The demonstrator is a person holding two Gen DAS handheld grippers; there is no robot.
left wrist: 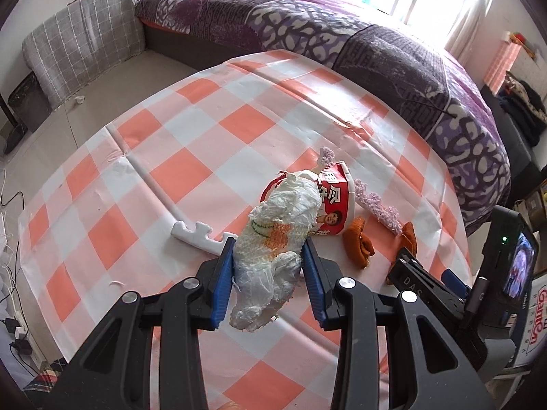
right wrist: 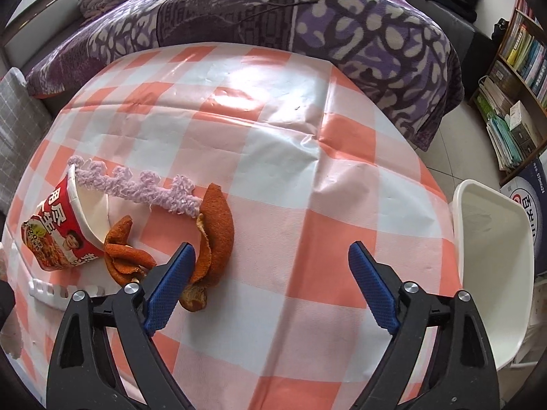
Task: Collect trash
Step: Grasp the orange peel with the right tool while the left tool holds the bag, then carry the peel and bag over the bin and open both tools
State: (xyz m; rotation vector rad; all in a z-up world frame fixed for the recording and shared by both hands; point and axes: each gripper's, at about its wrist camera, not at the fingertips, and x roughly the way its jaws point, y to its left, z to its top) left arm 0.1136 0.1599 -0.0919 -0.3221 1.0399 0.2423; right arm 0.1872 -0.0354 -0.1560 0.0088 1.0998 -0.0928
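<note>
My left gripper is shut on a crumpled white plastic bag and holds it above the checked tablecloth. Behind it a red instant-noodle cup lies on its side, with orange peel and a lilac fuzzy strip beside it. In the right wrist view the cup, the lilac strip and the orange peels lie at the left. My right gripper is open and empty, its left finger next to the peels.
A white foam strip lies on the cloth left of the bag. A white bin stands off the table's right edge. A purple bed lies behind the table. A bookshelf is at far right.
</note>
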